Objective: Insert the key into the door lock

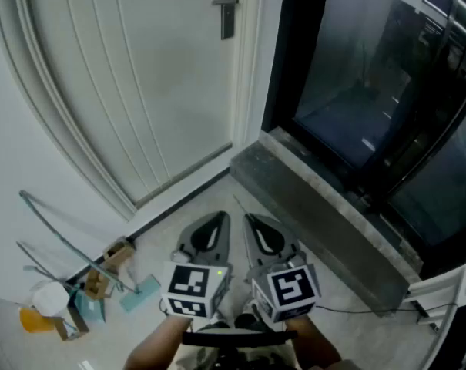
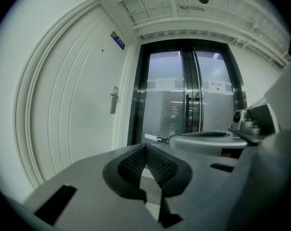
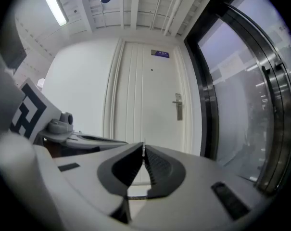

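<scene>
The white door [image 1: 140,91] carries a grey lever handle and lock plate [image 1: 228,6] at its right edge, far ahead of both grippers. The same handle [image 3: 178,106] shows in the right gripper view, above and right of the jaws. My right gripper [image 1: 248,217] is shut on a thin metal key [image 1: 238,203], whose tip pokes out past the fingertips. That key [image 2: 158,138] also appears in the left gripper view, sticking out of the right gripper's tip. My left gripper [image 1: 221,216] is beside it, shut with nothing between its pads. Both are held low over the floor.
A grey stone step [image 1: 317,206] runs under dark glass doors [image 1: 371,91] on the right. Clutter lies on the floor at lower left: cardboard pieces [image 1: 113,257], an orange item [image 1: 36,318] and metal rods [image 1: 63,241]. A white object [image 1: 444,291] stands at lower right.
</scene>
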A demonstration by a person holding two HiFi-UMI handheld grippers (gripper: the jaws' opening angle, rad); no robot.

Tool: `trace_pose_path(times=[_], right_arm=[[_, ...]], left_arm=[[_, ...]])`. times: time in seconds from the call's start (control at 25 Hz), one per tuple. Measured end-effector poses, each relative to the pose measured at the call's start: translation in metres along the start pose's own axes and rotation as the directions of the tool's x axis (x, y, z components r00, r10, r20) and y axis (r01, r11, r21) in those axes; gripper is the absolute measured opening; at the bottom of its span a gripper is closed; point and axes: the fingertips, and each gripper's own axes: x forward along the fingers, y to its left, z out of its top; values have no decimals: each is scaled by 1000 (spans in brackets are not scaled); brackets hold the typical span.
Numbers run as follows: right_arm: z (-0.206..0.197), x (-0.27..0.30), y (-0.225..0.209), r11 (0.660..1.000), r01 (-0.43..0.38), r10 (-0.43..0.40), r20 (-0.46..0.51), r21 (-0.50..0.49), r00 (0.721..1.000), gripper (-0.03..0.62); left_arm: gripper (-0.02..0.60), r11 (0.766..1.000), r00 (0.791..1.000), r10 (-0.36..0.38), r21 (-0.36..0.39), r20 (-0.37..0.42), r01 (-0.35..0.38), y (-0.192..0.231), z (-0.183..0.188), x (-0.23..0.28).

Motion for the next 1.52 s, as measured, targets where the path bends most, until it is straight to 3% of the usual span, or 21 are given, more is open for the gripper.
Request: trace_pose_path(times=[0.32, 1.52], right_arm=[[2, 0, 5, 1000, -4, 4, 11, -23, 1000, 23], [5, -46, -63, 999, 5, -3, 59, -32, 998, 23]], left_arm=[[9, 1000, 1000, 2, 7, 5, -2, 0, 4, -3], [9, 998, 999, -30, 58, 21, 29, -82, 18, 38]])
